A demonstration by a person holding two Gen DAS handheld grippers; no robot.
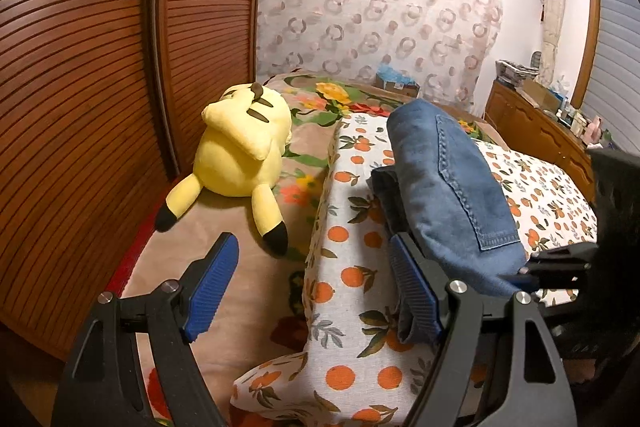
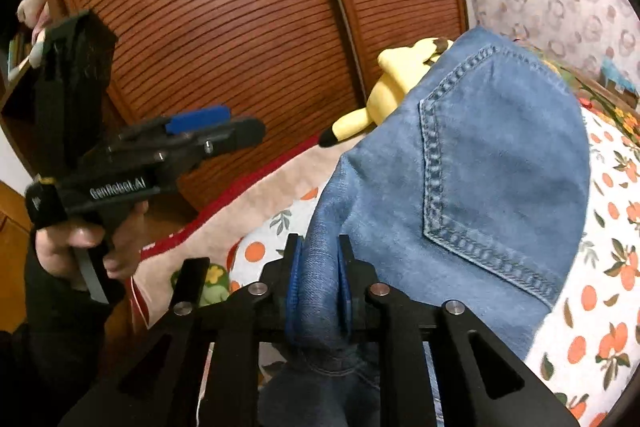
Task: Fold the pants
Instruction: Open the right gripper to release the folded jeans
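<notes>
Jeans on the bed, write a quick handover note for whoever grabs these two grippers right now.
Right gripper: shut on a bunched edge of the jeans, near the back pocket.
Left gripper: jaws open, holding nothing, beside the jeans' left edge.
Jeans lie in a folded bundle on the orange-print quilt; a yellow plush toy lies to their left.
Done: jeans look at least partly folded.
Left: probably set the held edge down, release, and flatten the bundle.

A home bedroom is shown: a bed (image 1: 248, 291) is covered by a floral blanket, with a yellow plush toy (image 1: 240, 151) laid on it at left, louvred wardrobe doors (image 1: 100, 75) beside it, and a cluttered wooden dresser (image 1: 536, 123) at far right.
</notes>
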